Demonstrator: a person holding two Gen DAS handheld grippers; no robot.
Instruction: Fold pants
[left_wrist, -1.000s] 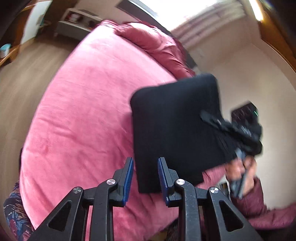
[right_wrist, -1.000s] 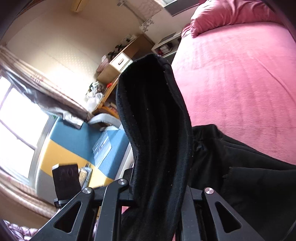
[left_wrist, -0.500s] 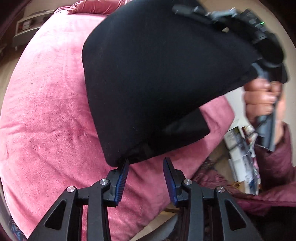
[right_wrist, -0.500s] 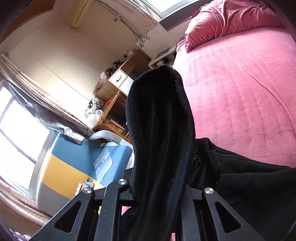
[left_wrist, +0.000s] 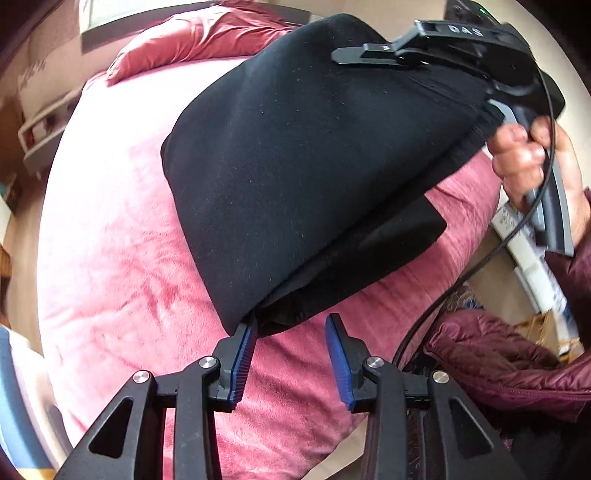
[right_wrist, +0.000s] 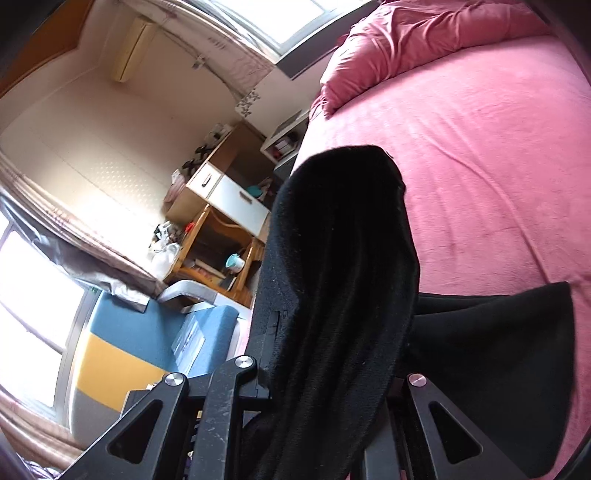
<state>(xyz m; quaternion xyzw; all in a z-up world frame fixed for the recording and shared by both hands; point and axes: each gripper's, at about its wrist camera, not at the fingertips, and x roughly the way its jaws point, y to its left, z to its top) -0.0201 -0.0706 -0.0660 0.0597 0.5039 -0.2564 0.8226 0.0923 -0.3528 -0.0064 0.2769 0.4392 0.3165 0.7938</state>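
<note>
The black pants (left_wrist: 314, 158) are folded and lifted at one end above the pink bed (left_wrist: 110, 258). My right gripper (left_wrist: 373, 59) is shut on their upper end, held by a hand at the top right of the left wrist view. In the right wrist view the black cloth (right_wrist: 340, 295) drapes between and over the jaws, hiding the fingertips. My left gripper (left_wrist: 291, 354) is open and empty, its blue pads (left_wrist: 243, 354) just under the pants' lower corner, the left pad touching the cloth edge.
A pink pillow (right_wrist: 424, 48) lies at the head of the bed. A wooden desk with drawers (right_wrist: 221, 206) and a blue and yellow seat (right_wrist: 147, 339) stand beside the bed. A maroon jacket (left_wrist: 498, 369) lies off the bed's near corner.
The right gripper has kept the pants' end raised and swung it further over the bed. My left gripper has come up close to the pants' lower corner and stayed open.
</note>
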